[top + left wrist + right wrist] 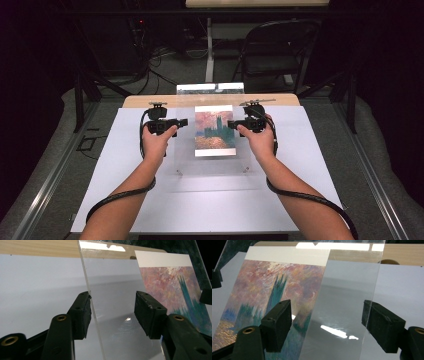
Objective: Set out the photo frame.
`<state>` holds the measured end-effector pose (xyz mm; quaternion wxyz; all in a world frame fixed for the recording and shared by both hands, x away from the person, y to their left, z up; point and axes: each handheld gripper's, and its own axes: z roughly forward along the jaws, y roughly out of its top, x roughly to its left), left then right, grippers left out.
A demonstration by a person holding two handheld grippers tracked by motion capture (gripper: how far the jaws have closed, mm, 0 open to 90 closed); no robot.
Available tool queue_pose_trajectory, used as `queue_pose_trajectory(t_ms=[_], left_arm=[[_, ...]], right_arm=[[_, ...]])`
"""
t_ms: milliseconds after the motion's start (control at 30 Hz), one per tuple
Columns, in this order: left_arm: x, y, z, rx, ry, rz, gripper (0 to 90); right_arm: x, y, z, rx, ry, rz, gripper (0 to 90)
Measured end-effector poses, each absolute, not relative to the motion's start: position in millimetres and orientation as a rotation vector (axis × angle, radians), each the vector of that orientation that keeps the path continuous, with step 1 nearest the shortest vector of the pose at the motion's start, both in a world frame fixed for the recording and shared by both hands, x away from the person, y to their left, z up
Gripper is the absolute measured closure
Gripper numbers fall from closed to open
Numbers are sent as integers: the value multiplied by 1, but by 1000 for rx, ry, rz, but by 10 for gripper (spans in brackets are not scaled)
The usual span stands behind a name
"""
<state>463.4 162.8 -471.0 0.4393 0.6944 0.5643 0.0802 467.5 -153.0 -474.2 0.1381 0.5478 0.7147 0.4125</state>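
High view shows both hands flanking the painted print (214,131); gripper views reveal the clear sheet (117,322) whose edges sit between each gripper's released jaws.

The painted print (272,290) runs off the right gripper view's bottom edge.

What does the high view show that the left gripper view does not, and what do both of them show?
The high view alone shows the person's two hands, the left gripper and the right gripper at opposite sides of the clear sheet, and a folding chair behind the table. The left gripper view alone shows, close up, this gripper's open jaws on either side of the sheet's edge. Both show the painted print with its white border, the white table cover and the wooden strip at the far edge.
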Motion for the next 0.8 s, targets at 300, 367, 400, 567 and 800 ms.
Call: queue_pose_trajectory(t_ms=[300, 367, 400, 567, 800], left_arm=[[445, 165, -459, 1697, 1372, 228, 534], [442, 166, -457, 1689, 1372, 223, 549], [441, 167, -456, 1691, 1366, 224, 553], [434, 166, -451, 1700, 1349, 250, 559], [426, 167, -447, 1706, 1327, 267, 567]], right_arm=[[447, -156, -463, 1520, 2037, 1214, 272], [443, -155, -461, 1507, 2035, 1210, 271], [442, -155, -460, 1497, 2036, 1206, 271], [434, -155, -457, 1465, 2026, 1215, 277], [424, -156, -452, 1438, 2028, 1213, 291]])
